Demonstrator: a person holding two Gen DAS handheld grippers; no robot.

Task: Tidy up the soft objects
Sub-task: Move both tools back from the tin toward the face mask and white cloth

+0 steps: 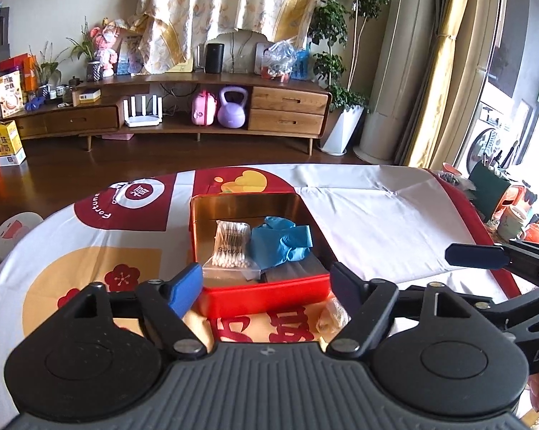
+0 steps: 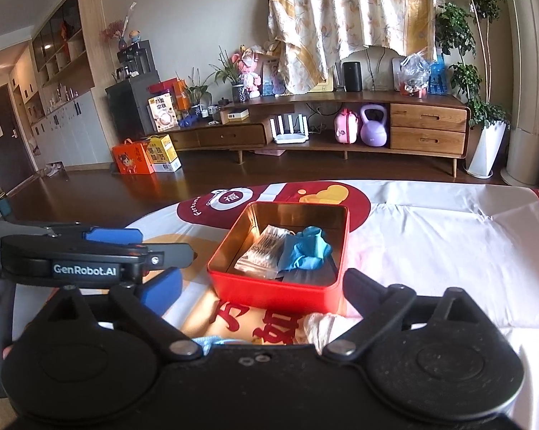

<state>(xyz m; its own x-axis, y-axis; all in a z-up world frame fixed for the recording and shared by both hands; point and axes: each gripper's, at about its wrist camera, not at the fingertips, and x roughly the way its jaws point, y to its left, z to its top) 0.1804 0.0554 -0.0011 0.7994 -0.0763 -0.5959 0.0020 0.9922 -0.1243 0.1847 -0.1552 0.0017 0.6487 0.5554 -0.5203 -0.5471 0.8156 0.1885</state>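
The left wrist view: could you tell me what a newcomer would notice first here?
First the open red tin at table centre, between the open left gripper's blue fingers. Inside, blue gloves lie beside a cotton swab bag. Behind, a purple kettlebell sits in the wooden cabinet.

The left claw [image 1: 266,285] hangs spread wide above the near edge of the bench [image 1: 377,215], empty. Between its blue fingers [image 1: 185,288] sits a red tin [image 1: 266,294], open. Inside, a bag of cotton swabs [image 1: 232,247] lies on the left, touching a crumpled blue glove [image 1: 282,242] on the right. A pale wrapped item [image 1: 332,317] rests just near of the tin. The right claw's finger [image 1: 477,255] shows at the right edge.
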